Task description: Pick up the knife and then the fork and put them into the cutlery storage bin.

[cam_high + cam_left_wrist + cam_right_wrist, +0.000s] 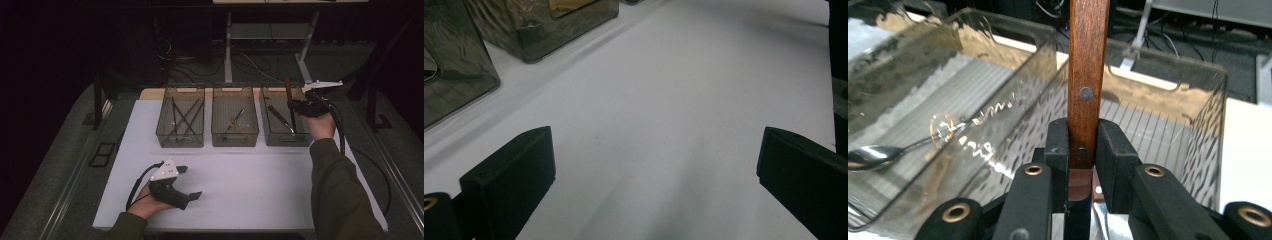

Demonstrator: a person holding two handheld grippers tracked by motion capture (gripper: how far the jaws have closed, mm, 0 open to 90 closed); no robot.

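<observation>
Wooden knife handle [1088,75], riveted and upright, stands clamped between the black pads of the right gripper [1082,145], whose jaws press on it from both sides just above the right-hand bin [285,116] of three smoky clear plastic bins. In the high view the right gripper [306,106] hovers over that bin's right wall with the handle [289,90] rising from it and a dark blade pointing down into the bin, where another knife [280,118] lies. Beside it, the middle bin [234,115] holds a spoon [868,156] with a thin metal stem, and the left bin [181,116] holds crossed dark utensils [182,117]. Nearer the person, the left gripper [186,182] rests low over the white tabletop [250,180], jaws spread wide with nothing between them; bare white surface lies between its two pads [509,175].
</observation>
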